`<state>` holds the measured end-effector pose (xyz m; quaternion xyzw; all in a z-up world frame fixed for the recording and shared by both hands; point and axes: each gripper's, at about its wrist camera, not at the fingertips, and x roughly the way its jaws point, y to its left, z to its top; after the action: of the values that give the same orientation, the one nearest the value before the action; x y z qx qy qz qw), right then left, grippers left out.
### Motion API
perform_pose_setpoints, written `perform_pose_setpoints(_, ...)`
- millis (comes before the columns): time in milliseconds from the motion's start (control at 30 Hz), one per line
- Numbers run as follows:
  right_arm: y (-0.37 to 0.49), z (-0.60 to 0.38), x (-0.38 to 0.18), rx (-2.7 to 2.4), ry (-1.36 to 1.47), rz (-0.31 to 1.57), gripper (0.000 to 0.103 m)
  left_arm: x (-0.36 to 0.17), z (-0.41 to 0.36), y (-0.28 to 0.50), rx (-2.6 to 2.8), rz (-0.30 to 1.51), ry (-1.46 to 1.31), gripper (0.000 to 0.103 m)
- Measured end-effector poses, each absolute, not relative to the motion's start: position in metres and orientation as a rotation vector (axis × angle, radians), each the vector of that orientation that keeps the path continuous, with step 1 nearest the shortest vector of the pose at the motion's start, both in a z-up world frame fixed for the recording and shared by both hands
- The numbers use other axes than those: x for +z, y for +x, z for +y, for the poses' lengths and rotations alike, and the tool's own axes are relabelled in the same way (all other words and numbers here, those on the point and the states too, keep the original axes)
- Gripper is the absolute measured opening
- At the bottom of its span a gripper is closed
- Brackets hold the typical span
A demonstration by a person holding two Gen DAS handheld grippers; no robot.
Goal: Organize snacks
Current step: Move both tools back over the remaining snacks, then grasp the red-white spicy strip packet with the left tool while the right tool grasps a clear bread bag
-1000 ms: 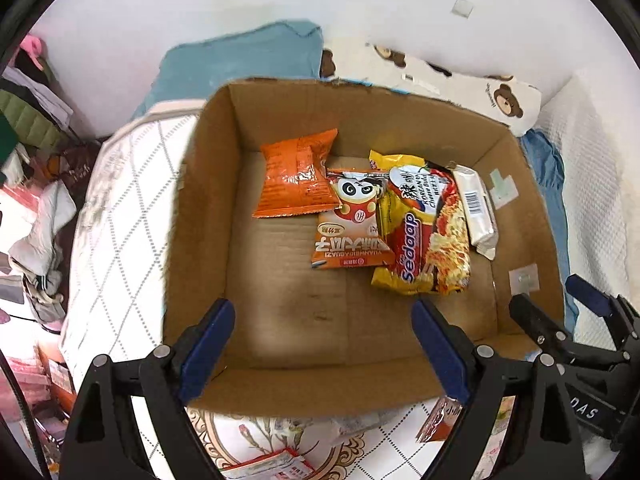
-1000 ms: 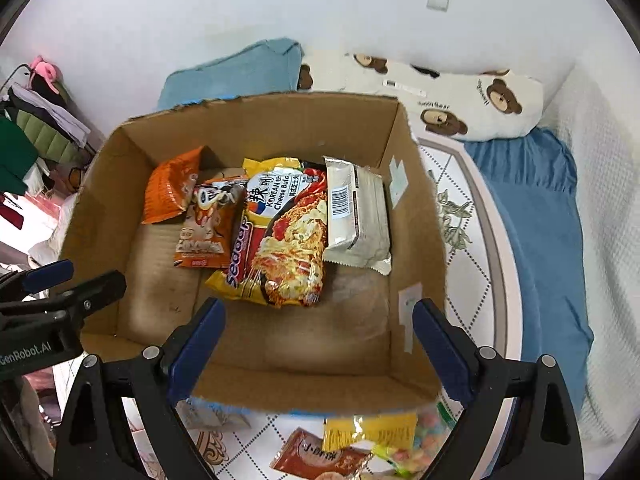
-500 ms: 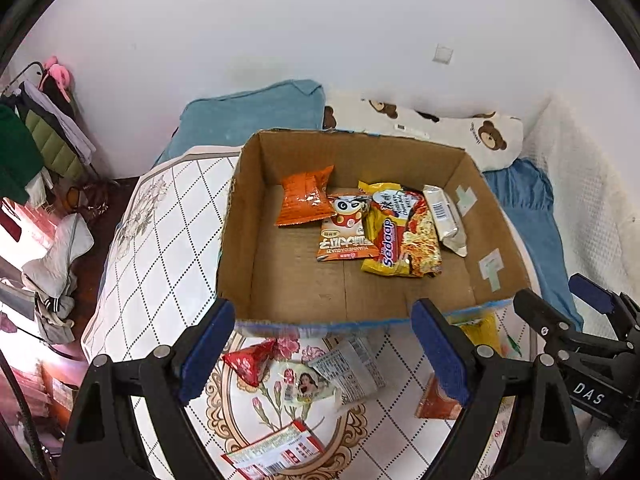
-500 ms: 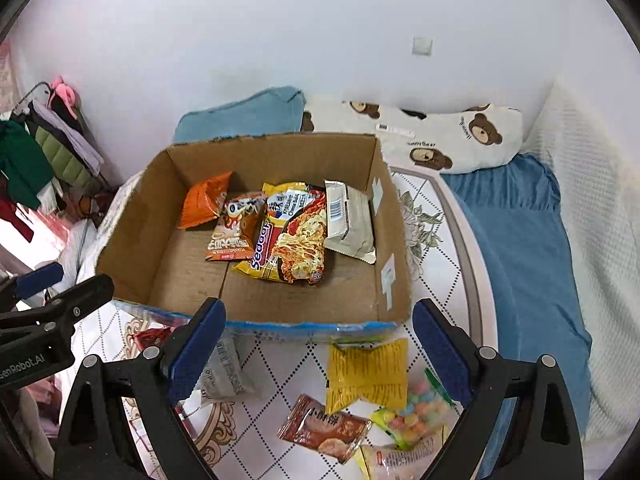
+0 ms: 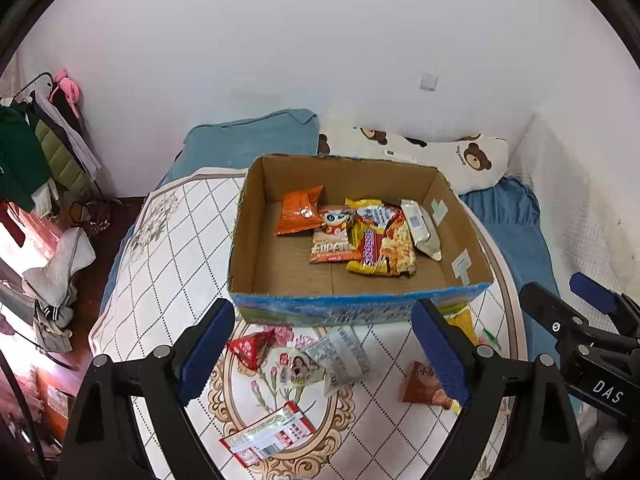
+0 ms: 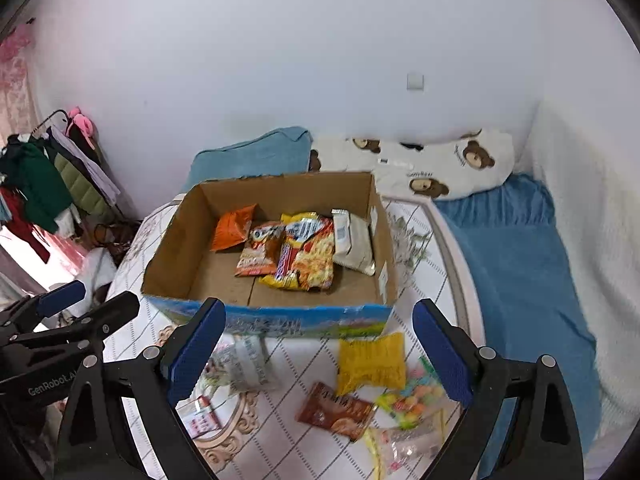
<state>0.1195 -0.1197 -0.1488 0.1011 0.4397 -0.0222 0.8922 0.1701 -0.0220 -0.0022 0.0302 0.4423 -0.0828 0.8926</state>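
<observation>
- Cardboard box (image 6: 188, 264) at frame centre holds four snack packets.
- Yellow packet (image 6: 370, 362) and brown packet (image 6: 334, 410) lie below it.
- Right tool (image 6: 316, 354) gapes empty at bottom.

Brown box (image 5: 256, 240) with a blue printed front; orange packet (image 5: 298, 216), yellow-red noodles (image 5: 384, 244) inside. White bed cover (image 5: 172, 248) has a dark diamond grid. Cream pillow (image 5: 452, 156) has brown bears.

Four snack packets (image 5: 362, 232) lie flat in the open cardboard box (image 5: 360, 312); others, somewhat blurred, lie scattered before it.
</observation>
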Motion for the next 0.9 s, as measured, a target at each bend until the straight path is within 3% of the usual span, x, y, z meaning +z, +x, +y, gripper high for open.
perform_pose_setpoints(167, 0.110, -0.128, -0.197, -0.042, 0.299, 1.050, 0.097, -0.041, -0.008, 0.165, -0.137, 1.025, 0.080, 0.091)
perform_pose_setpoints(467, 0.074, -0.149, -0.307, -0.116, 0.471, 1.300, 0.097, -0.163, 0.006, 0.151, -0.108, 1.315, 0.318, 0.091)
perform_pose_setpoints(667, 0.063, -0.164, -0.358, -0.229, 0.405, 1.388, 0.097, -0.242, -0.013, 0.144, -0.169, 1.473, 0.582, 0.091)
perform_pose_setpoints(800, 0.060, -0.169, -0.380, -0.299, 0.291, 1.423, 0.097, -0.272, -0.021, 0.141, -0.195, 1.535, 0.619, 0.090)
perform_pose_setpoints(833, 0.059, -0.170, -0.383, -0.303, 0.287, 1.431, 0.097, -0.271, -0.021, 0.141, -0.196, 1.530, 0.603, 0.089)
perform_pose_setpoints(900, 0.055, -0.172, -0.386, -0.301, 0.284, 1.437, 0.097, -0.266, -0.021, 0.142, -0.204, 1.532, 0.535, 0.076)
